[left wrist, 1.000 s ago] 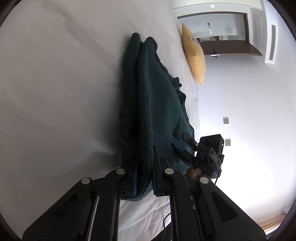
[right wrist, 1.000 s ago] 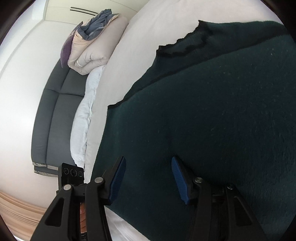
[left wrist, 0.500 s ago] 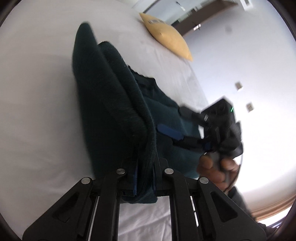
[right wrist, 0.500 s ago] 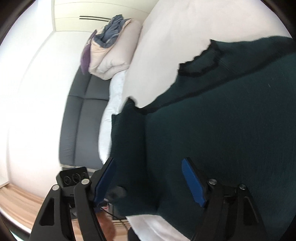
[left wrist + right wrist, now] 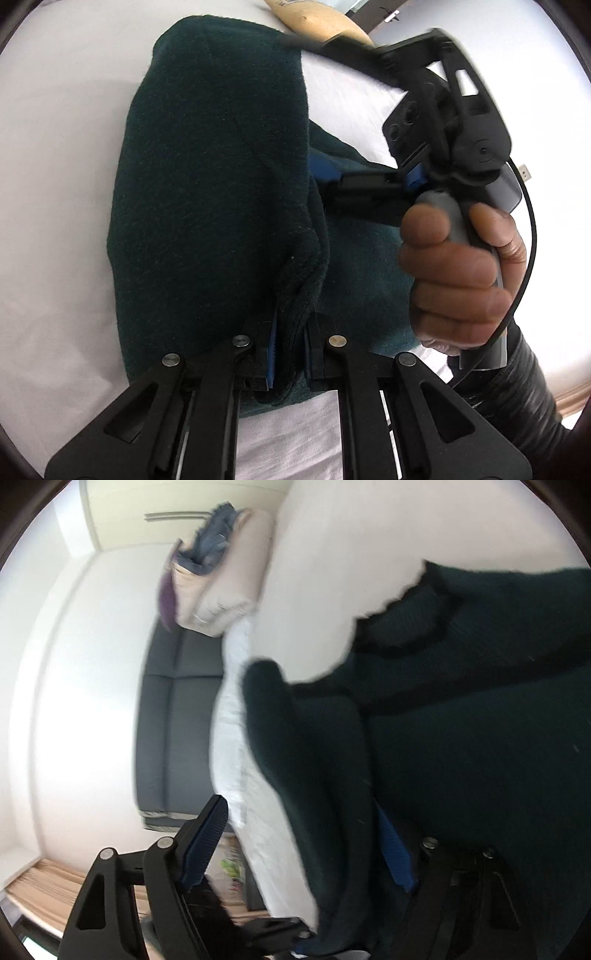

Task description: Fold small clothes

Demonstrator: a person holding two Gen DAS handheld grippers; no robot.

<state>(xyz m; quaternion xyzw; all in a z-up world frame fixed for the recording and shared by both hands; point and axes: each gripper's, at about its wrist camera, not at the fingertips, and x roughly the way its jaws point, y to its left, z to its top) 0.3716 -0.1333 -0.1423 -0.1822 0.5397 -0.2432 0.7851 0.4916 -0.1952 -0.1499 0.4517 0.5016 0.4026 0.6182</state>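
My left gripper (image 5: 289,350) has its fingers pressed tight on a thick fold of the dark green garment (image 5: 214,177), which lies doubled on the white bed (image 5: 55,184). My right gripper (image 5: 303,845) has its fingers spread wide, with a raised flap of the garment (image 5: 480,738) between them; the view is blurred. A yellow cushion (image 5: 314,18) lies farther on the bed.

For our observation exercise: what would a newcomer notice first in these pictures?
The dark green garment fills the middle, a bunched fold clamped in the left gripper over the white bed. At right, a hand grips the right gripper, which is open.
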